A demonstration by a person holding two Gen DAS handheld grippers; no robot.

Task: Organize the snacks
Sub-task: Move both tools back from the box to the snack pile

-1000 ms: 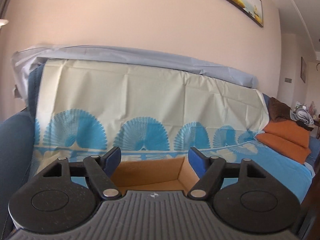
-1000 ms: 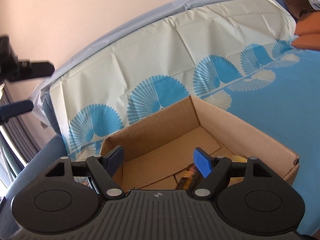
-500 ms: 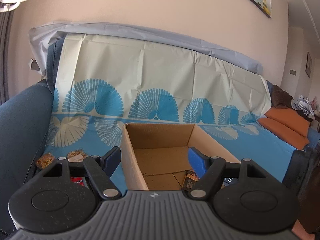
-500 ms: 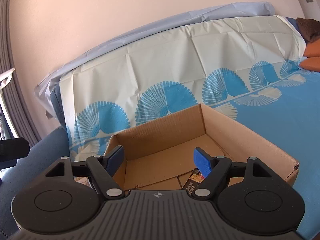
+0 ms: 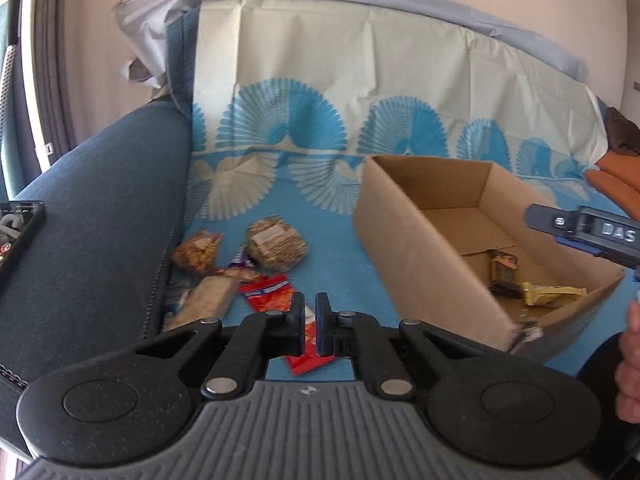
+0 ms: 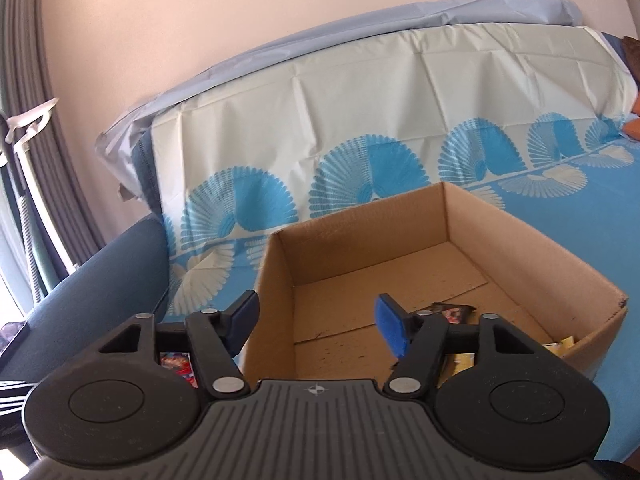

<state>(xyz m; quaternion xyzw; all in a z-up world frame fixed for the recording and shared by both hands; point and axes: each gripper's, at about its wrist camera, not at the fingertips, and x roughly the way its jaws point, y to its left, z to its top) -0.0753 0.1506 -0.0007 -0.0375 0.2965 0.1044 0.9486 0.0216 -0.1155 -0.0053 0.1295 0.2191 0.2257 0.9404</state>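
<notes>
Loose snacks lie on the blue sofa cover left of an open cardboard box point(image 5: 416, 252): a round granola pack point(image 5: 276, 242), a nut bag point(image 5: 198, 248), a beige bar point(image 5: 208, 300) and a red snack packet point(image 5: 266, 292). My left gripper point(image 5: 310, 326) is down at this pile, its jaws shut, and the red packet shows in the thin slit between the pads. My right gripper point(image 6: 316, 316) hovers over the near left corner of the box point(image 6: 520, 240), its jaws closing with nothing between them. A dark bar point(image 5: 505, 272) and a yellow packet point(image 5: 552, 294) lie in the box.
The sofa's blue armrest point(image 5: 100, 208) rises left of the snacks, with a dark flat device point(image 5: 20, 228) on it. A patterned cover drapes the backrest point(image 6: 400, 92). Orange cushions point(image 5: 616, 184) lie far right. A person's hand point(image 5: 630, 356) shows at the right edge.
My left gripper swung left and down from over the box to the snack pile, and its jaws went from wide open to shut. The right jaws narrowed.
</notes>
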